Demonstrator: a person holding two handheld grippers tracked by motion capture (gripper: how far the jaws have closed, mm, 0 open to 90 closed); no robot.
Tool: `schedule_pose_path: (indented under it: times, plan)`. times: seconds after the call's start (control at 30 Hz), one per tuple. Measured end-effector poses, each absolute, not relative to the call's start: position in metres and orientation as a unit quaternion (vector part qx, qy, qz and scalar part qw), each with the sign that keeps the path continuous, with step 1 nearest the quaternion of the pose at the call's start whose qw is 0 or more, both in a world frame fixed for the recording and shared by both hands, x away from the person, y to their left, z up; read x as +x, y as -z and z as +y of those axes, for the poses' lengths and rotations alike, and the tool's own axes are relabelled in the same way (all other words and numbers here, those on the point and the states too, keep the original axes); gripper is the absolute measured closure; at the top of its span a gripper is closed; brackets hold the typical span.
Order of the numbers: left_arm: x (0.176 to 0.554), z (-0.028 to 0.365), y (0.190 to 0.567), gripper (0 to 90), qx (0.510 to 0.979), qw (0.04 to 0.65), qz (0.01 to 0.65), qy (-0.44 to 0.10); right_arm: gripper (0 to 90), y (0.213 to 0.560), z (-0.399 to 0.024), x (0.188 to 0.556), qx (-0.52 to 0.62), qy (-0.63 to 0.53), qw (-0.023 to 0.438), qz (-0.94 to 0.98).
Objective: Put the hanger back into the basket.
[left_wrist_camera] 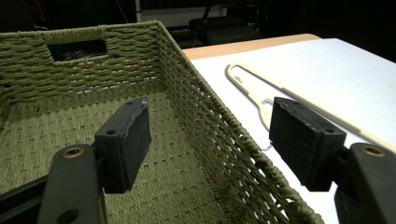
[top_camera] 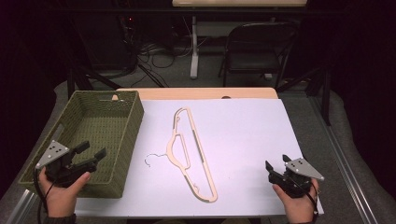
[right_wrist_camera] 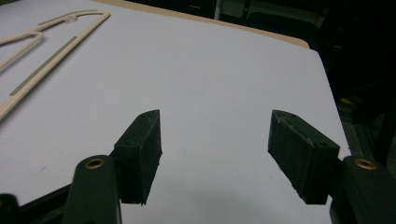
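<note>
Looking at the high view, I see the clothes hanger [top_camera: 194,154] lying flat on the white sheet [top_camera: 247,140] that covers the tabletop [top_camera: 196,93], running from the upper middle of the frame down toward the lower middle, with its thin wire hook [top_camera: 154,158] poking out to the left. The woven basket [top_camera: 123,140] sits just left of it, apart from it.

I judge the hanger to be light and fairly stiff, a thin cream frame, likely plastic, that will pivot or swing if I pinch it off-centre. It lies flush with the sheet, so getting a jaw under it may be awkward; the smooth bar could slide away. I would take it near the neck where the hook joins, or across one long arm where grey strips [top_camera: 194,134] may be non-slip. The wire hook looks bendable, so I would avoid gripping it.

My left hand-held gripper [top_camera: 92,150] hovers over the basket's near end at the lower left, jaws spread and holding nothing. My right hand-held gripper [top_camera: 276,162] rests at the lower right over bare sheet, jaws also spread wide and empty, well apart from the hanger.
</note>
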State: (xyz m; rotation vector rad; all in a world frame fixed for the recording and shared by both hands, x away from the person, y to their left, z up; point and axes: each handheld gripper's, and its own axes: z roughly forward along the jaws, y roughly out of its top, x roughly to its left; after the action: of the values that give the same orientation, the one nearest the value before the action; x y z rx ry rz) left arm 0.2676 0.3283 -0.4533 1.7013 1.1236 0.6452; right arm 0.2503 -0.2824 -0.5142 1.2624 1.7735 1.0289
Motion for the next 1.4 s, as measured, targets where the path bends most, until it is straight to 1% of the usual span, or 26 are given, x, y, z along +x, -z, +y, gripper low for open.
schedule_pose_path:
  times: [0.23, 0.3, 0.4, 0.6, 0.67, 0.7, 0.83, 1.0, 1.1, 1.17, 1.23, 1.4]
  plan:
    - [0.267, 0.319, 0.454, 29.3, 0.707, 0.482, 0.448, -0.261, 34.5, 0.516, -0.277, 0.251, 0.489, -0.397, 0.351, 0.693]
    - [0.266, 0.317, 0.454, 29.3, 0.710, 0.482, 0.445, -0.256, 36.5, 0.516, -0.274, 0.251, 0.486, -0.387, 0.348, 0.702]
    - [0.266, 0.312, 0.454, 29.3, 0.713, 0.483, 0.440, -0.255, 37.3, 0.517, -0.270, 0.253, 0.486, -0.383, 0.337, 0.709]
    - [0.264, 0.308, 0.453, 29.3, 0.718, 0.482, 0.433, -0.253, 37.8, 0.517, -0.260, 0.261, 0.479, -0.367, 0.323, 0.729]
    - [0.262, 0.307, 0.451, 29.3, 0.718, 0.484, 0.431, -0.254, 38.1, 0.516, -0.254, 0.266, 0.475, -0.348, 0.308, 0.748]
    - [0.262, 0.307, 0.451, 29.3, 0.718, 0.484, 0.431, -0.254, 38.1, 0.516, -0.254, 0.266, 0.475, -0.348, 0.308, 0.748]
    - [0.260, 0.306, 0.451, 29.4, 0.717, 0.486, 0.430, -0.255, 37.8, 0.511, -0.241, 0.277, 0.466, -0.326, 0.297, 0.767]
    - [0.259, 0.306, 0.449, 29.6, 0.718, 0.488, 0.426, -0.256, 39.0, 0.499, -0.230, 0.291, 0.457, -0.304, 0.256, 0.796]
    - [0.259, 0.305, 0.448, 29.6, 0.717, 0.489, 0.426, -0.256, 40.1, 0.492, -0.224, 0.299, 0.451, -0.299, 0.245, 0.804]
    - [0.259, 0.305, 0.448, 29.6, 0.717, 0.489, 0.425, -0.256, 44.7, 0.488, -0.221, 0.304, 0.443, -0.301, 0.230, 0.813]
    - [0.259, 0.304, 0.448, 29.6, 0.719, 0.489, 0.424, -0.255, 45.1, 0.485, -0.217, 0.309, 0.438, -0.296, 0.208, 0.823]
    - [0.259, 0.302, 0.449, 29.7, 0.721, 0.488, 0.423, -0.251, 46.3, 0.481, -0.208, 0.322, 0.427, -0.275, 0.192, 0.840]
